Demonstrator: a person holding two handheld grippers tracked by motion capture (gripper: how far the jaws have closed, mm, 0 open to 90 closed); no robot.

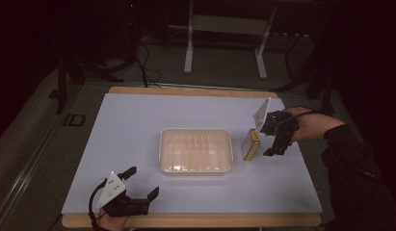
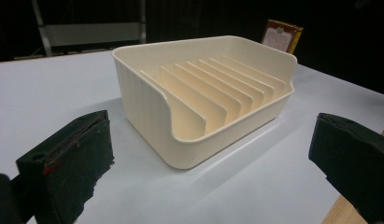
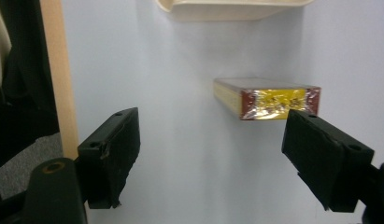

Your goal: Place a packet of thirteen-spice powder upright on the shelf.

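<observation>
Box is standing on edge beside tray, right gripper hovering next to it, jaws apart and empty; left gripper is resting gaping near table edge

white table mat, metal stand legs

High view overhead — both gripper views low, sharing the tray.

The rack sits mid-table; the box stands on edge just right of it
</observation>
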